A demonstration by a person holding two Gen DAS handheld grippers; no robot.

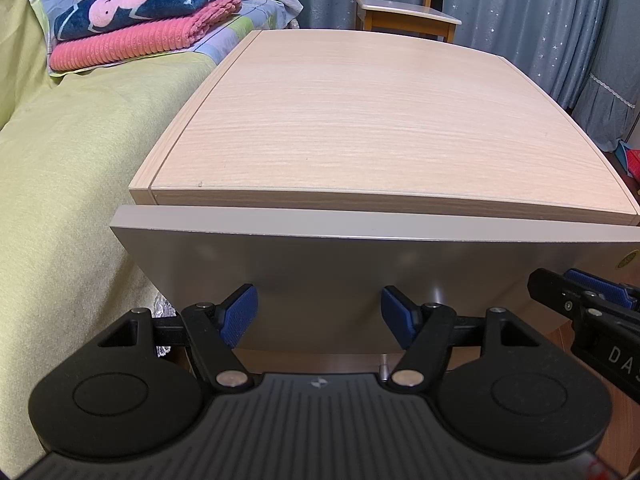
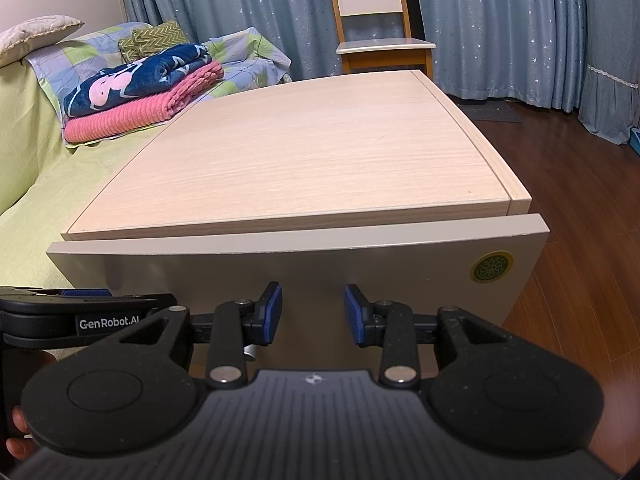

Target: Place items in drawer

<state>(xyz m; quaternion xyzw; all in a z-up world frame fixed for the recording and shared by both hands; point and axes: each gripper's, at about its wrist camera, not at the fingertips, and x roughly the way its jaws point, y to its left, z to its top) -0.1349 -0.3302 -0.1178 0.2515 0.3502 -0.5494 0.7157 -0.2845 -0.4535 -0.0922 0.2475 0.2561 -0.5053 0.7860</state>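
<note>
The biggest risk sits with the drawer (image 1: 360, 264): its grey front stands slightly proud of the cabinet, and no handle can be made out, so a pull from the lower edge could slip or skew it on its runners. No items to stow are in view at all, so nothing can go in yet. The two tools also crowd each other in front of the panel and could knock together. The left hand-held gripper (image 1: 319, 315) has its jaws wide apart and empty; the right hand-held gripper (image 2: 313, 313) is likewise spread and holds nothing.

The pale wood surface (image 2: 304, 152) of the cabinet lies bare. A bed (image 1: 60, 184) with folded blankets (image 1: 140, 20) touches its left side; a chair (image 2: 380, 40) and starry curtains (image 2: 500, 20) stand behind, above a dark wood floor (image 2: 580, 220).
</note>
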